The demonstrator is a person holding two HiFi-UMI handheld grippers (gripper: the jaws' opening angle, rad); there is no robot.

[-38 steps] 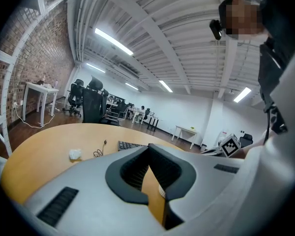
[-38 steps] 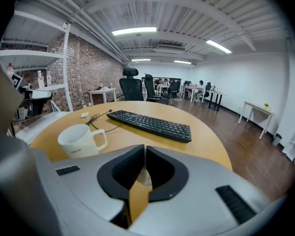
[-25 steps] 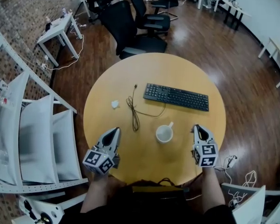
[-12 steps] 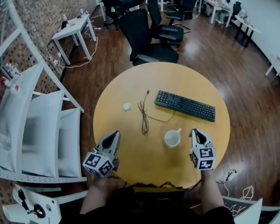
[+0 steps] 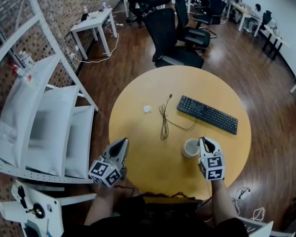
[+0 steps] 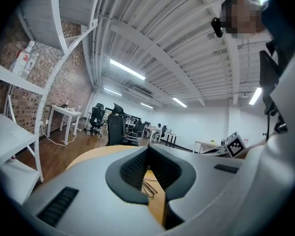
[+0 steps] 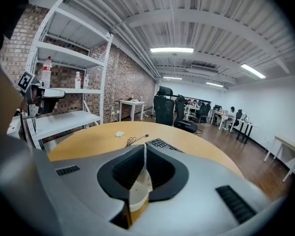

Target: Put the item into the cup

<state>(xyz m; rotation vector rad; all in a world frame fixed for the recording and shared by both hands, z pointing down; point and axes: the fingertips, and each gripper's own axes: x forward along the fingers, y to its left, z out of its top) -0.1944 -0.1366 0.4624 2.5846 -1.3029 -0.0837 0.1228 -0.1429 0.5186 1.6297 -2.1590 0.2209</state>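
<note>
Left fingers (image 5: pixel 124 141): closed tip to tip, nothing between them. I hold them over the near-left edge of the round table (image 5: pixel 153 154), pointing across it. White shelving (image 5: pixel 39 117) stands off the table, further left.

Item (image 5: pixel 147 109): small and white, lying on the left part of the table toward the far side. Too small to say what it is.

Just right of it lies a dark cable (image 5: pixel 164 122), loosely bunched, its line running on to a black keyboard (image 5: pixel 207 114) set at a slant on the far right part.

Cup (image 5: pixel 190 147): white, upright, on the near right part of the table, on my side of the keyboard, well apart from the item.

Right fingers (image 5: pixel 203 139): pressed together, gripping nothing. Their tips sit just beside the cup's right rim; I cannot tell whether they touch it. In the right gripper view the cup shows pale through the slit below the closed tips.
</note>
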